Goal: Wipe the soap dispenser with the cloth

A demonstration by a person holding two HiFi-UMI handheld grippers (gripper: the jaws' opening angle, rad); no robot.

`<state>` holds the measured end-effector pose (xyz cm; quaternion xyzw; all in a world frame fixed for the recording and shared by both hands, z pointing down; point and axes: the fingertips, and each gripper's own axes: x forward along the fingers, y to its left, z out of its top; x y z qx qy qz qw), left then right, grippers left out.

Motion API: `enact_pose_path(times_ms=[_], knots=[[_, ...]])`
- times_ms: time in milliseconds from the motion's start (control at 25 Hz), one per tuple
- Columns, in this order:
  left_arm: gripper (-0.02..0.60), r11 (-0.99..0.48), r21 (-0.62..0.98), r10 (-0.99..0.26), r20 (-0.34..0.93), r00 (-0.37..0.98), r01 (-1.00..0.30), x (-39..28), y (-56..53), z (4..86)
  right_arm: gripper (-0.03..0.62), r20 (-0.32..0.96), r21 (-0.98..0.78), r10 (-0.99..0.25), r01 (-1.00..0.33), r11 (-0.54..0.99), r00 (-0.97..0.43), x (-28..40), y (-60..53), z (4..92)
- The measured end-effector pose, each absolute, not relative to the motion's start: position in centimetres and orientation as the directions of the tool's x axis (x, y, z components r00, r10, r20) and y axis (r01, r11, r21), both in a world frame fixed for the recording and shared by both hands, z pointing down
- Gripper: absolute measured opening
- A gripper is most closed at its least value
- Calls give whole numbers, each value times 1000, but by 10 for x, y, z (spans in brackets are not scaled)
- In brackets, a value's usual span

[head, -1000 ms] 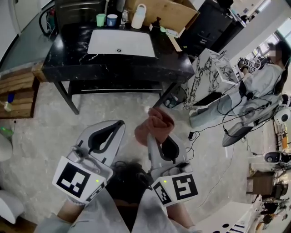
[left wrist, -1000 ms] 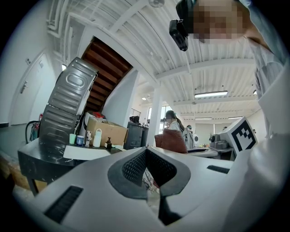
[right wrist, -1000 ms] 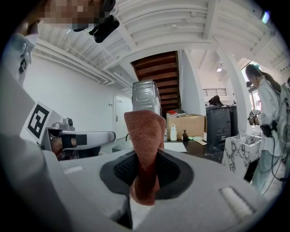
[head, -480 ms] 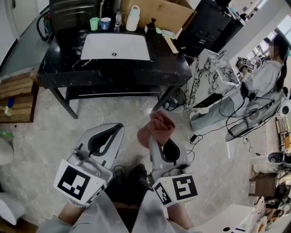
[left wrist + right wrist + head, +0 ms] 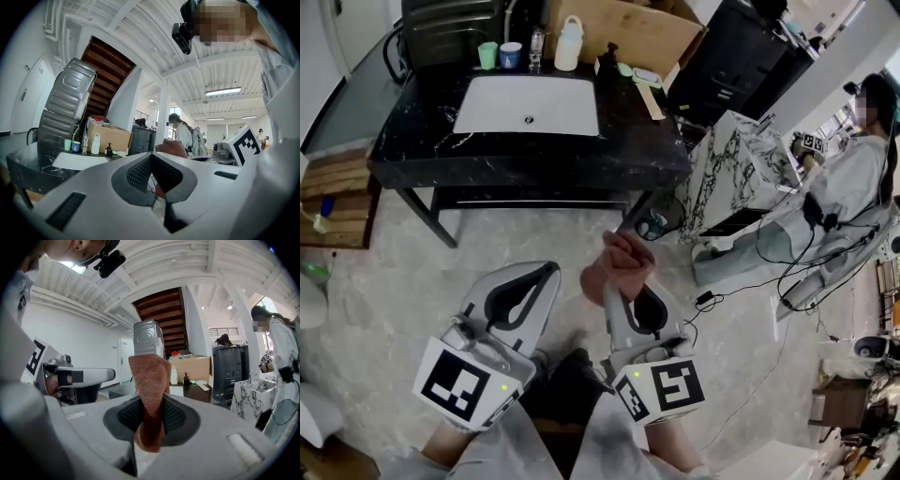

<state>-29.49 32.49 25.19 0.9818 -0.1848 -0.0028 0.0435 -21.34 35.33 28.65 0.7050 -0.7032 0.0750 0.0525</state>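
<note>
Over the floor, well short of the table (image 5: 422,155), my right tool (image 5: 619,286) stays clamped on the cloth (image 5: 619,258); my left tool (image 5: 548,270) stays closed, empty. Dispenser (image 5: 610,58) unmoved beside the sink (image 5: 525,98).

Cloth (image 5: 620,262): rust-red, fine woven texture.
Left gripper (image 5: 546,272), right gripper (image 5: 614,289): pale grey, black pads (image 5: 508,291), black-white square markers.
Counter (image 5: 412,150): black, white veins.
Sink (image 5: 558,103): white.
Bottle (image 5: 568,43): white.
Dispenser (image 5: 610,56): dark.
Green cup (image 5: 487,54).
Blue-white cup (image 5: 511,54).
Box (image 5: 628,33): brown.
Floor (image 5: 394,272): mottled pale grey.
</note>
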Motion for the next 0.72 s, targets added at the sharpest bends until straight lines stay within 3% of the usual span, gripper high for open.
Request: enact_pose_path(times_ms=[720], knots=[[3,-880,61,-472,6,882,-471,-172,331,246,75,173,-42,-978,-992,115,-120,-85,350,287]])
